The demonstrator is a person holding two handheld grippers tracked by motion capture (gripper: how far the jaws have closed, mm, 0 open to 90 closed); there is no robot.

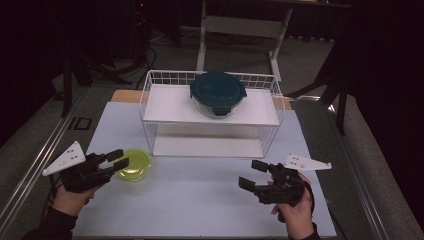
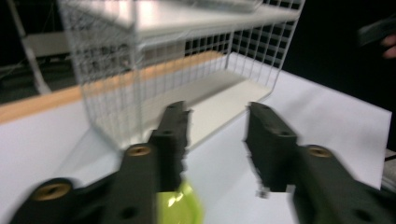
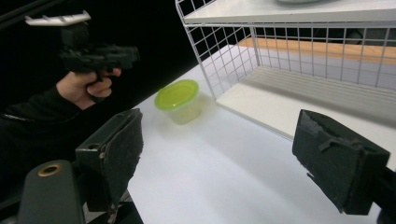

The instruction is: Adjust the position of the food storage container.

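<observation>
A small clear tub with a lime-green lid (image 1: 134,164) sits on the white table near the wire rack's front left corner; it also appears as the tub (image 3: 179,101) in the right gripper view and as a green blur (image 2: 180,207) under the left jaws. My left gripper (image 1: 119,159) is open, just above and left of the tub. My right gripper (image 1: 252,174) is open over bare table at the front right. A round container with a dark teal lid (image 1: 218,93) stands on the rack's upper shelf.
The white wire rack (image 1: 150,107) with two white shelves stands at the table's back middle; its lower shelf (image 1: 207,146) is bare. Table edges and grey floor lie on both sides. A metal frame stands behind the table.
</observation>
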